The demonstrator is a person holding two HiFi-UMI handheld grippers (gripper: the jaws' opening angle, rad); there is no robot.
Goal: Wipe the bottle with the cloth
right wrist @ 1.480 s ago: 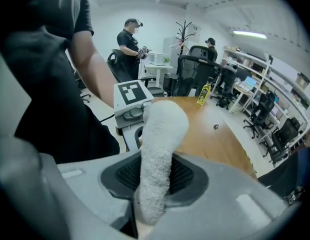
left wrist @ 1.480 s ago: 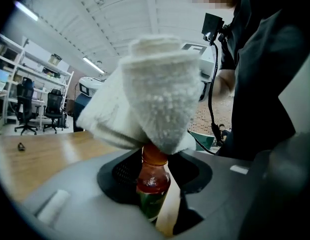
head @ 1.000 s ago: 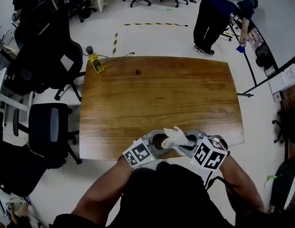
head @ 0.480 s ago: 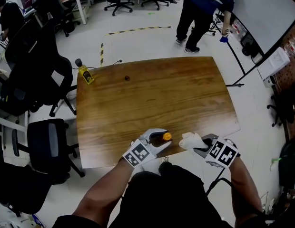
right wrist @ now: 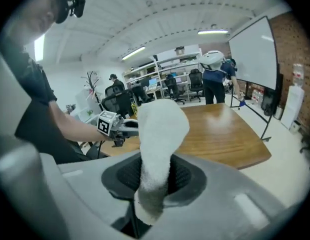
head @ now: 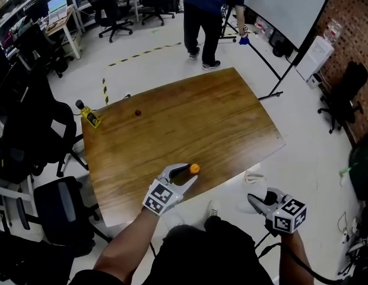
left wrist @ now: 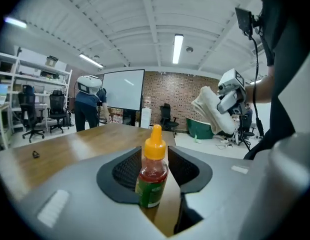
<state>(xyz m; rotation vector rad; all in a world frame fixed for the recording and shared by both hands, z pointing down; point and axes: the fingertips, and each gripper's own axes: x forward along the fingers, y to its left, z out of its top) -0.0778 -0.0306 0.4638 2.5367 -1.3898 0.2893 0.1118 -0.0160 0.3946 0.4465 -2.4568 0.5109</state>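
Left gripper (head: 189,174) low in the head view, just left of centre, at the near edge of the wooden table (head: 190,117). Bottle (left wrist: 153,176) stands on the table between its two jaws, which are opening; pads sit close on both sides, and no squeeze on the body is evident. Bottle is upright, long axis vertical, with the orange nozzle cap (left wrist: 155,143) pointing straight up; in the head view only the cap shows, as an orange dot between the jaw tips. Red contents behind clear plastic, and a green label (left wrist: 148,193) round the lower body; there is print on it, too small and blurred to read, no brand made out. Right gripper (head: 256,200) at the lower right of the head view, off the table and over pale floor, well apart from the bottle. Its jaws are clenched on the white cloth (right wrist: 157,149), which rises from the pinch as a thick fold and bends over at the top. Each gripper carries a marker cube (head: 159,196) with black-and-white square patterns, no letters. A yellow bottle (head: 91,116) with a dark cap lies at the table's far left corner, label unreadable. A small dark object (head: 136,113) sits on the wood near it. A person (head: 205,16) stands beyond the table, upper centre, beside a whiteboard (head: 285,5).
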